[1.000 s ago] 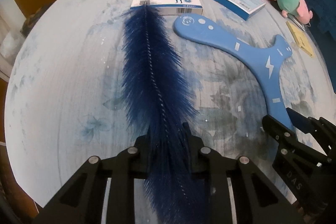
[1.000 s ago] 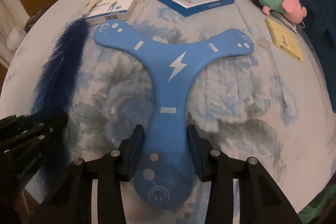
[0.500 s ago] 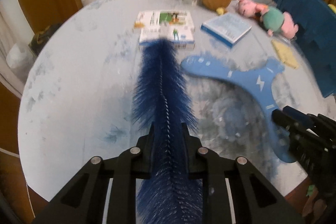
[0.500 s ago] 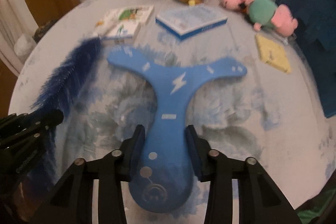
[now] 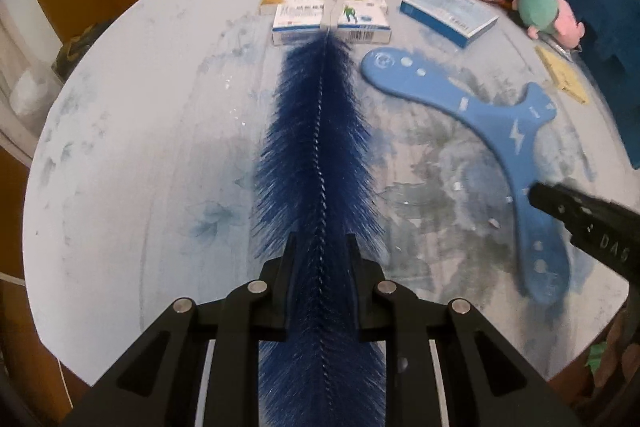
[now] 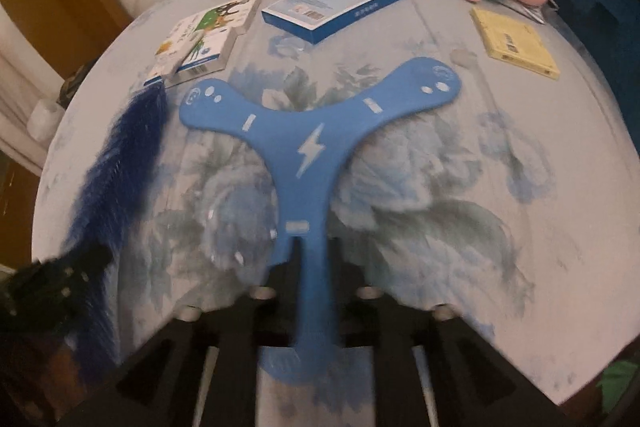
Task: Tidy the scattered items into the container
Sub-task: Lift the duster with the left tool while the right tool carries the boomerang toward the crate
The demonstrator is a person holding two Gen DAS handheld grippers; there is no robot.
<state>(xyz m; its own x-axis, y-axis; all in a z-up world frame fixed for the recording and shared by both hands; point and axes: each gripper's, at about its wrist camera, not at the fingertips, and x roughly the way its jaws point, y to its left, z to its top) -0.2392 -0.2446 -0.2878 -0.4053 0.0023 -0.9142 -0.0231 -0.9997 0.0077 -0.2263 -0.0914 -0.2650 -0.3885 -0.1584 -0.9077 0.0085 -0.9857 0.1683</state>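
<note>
Round floral table is carrying both loads: left gripper (image 5: 320, 259) clamping the brush (image 5: 320, 147) lengthwise, right gripper (image 6: 316, 291) clamping the boomerang (image 6: 308, 147), crate (image 5: 592, 27) lying along the right edge.

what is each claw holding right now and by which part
Left claw grips the dark blue bristle brush on its bristled near end; right claw grips the blue three-armed boomerang by its near arm.

brush (image 5: 320, 155): long, dark blue, bristly, stretched lengthwise
boomerang (image 6: 308, 147): light blue, three-armed, lightning mark
container (image 5: 592, 39): dark blue
</note>
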